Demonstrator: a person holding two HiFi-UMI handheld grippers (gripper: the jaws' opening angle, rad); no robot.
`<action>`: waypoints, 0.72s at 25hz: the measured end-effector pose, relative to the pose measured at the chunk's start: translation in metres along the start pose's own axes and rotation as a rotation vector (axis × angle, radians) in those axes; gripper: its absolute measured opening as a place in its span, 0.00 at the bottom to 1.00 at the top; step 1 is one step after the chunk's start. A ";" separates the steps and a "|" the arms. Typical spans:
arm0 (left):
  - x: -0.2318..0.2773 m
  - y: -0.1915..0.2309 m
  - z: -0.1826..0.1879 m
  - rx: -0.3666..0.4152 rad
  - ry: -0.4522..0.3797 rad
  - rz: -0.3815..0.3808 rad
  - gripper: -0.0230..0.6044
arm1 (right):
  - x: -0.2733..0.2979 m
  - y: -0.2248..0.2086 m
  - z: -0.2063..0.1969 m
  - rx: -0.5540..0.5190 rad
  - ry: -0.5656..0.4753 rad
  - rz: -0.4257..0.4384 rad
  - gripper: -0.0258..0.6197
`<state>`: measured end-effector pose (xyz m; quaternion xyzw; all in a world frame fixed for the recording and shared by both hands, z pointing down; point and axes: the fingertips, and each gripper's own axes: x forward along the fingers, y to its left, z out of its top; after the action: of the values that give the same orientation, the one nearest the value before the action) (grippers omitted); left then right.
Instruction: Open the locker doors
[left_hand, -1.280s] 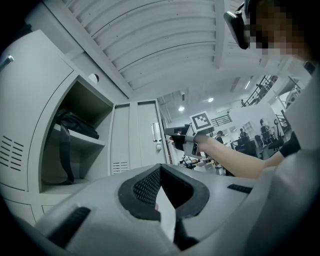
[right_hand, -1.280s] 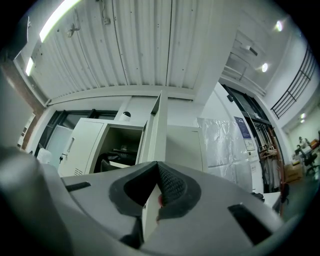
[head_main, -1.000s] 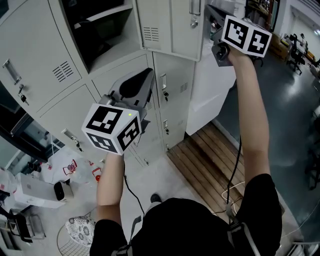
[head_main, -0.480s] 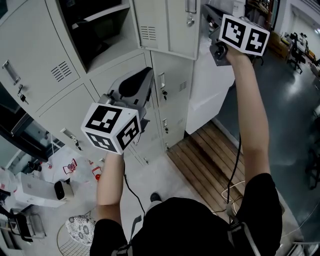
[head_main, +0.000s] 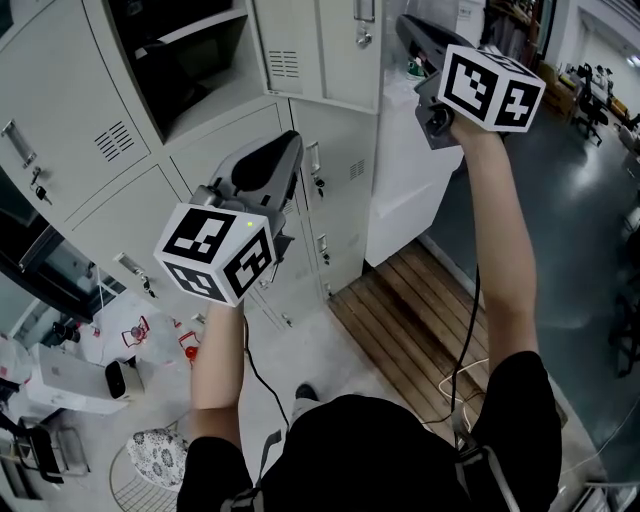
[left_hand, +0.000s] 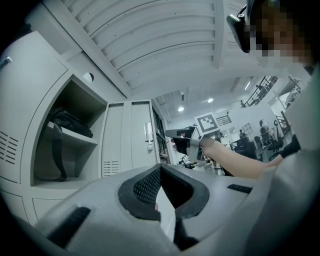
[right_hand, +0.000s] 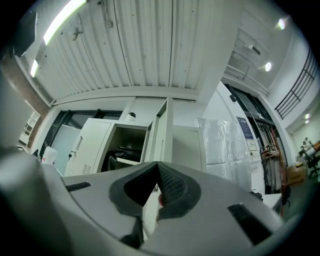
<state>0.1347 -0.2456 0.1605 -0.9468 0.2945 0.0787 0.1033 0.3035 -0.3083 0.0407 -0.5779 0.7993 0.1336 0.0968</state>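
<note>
The upper locker compartment (head_main: 175, 60) is open, a dark bag (left_hand: 70, 122) inside; its door (head_main: 320, 45) stands just left of the right tool (head_main: 410, 30). Both tools have their jaws closed on nothing, with the left tool (head_main: 285, 155) near the closed lower doors (head_main: 335, 190).

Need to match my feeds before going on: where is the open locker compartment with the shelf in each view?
Head view: open compartment at top left.
Left gripper view: at left, with a dark bag inside.
Right gripper view: just left of centre.
Shared landmark: the open door hanging immediately right of it in every view.
</note>
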 end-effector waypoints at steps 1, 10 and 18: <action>0.000 -0.002 0.000 -0.007 -0.003 -0.002 0.06 | -0.004 0.004 -0.002 -0.004 0.004 0.007 0.05; 0.008 -0.027 -0.013 -0.048 0.003 -0.034 0.06 | -0.042 0.040 -0.032 -0.020 0.035 0.079 0.05; 0.008 -0.037 -0.030 -0.095 -0.001 -0.046 0.06 | -0.080 0.070 -0.053 -0.005 0.033 0.122 0.05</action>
<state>0.1652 -0.2275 0.1932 -0.9571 0.2683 0.0909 0.0601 0.2617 -0.2335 0.1229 -0.5302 0.8343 0.1319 0.0740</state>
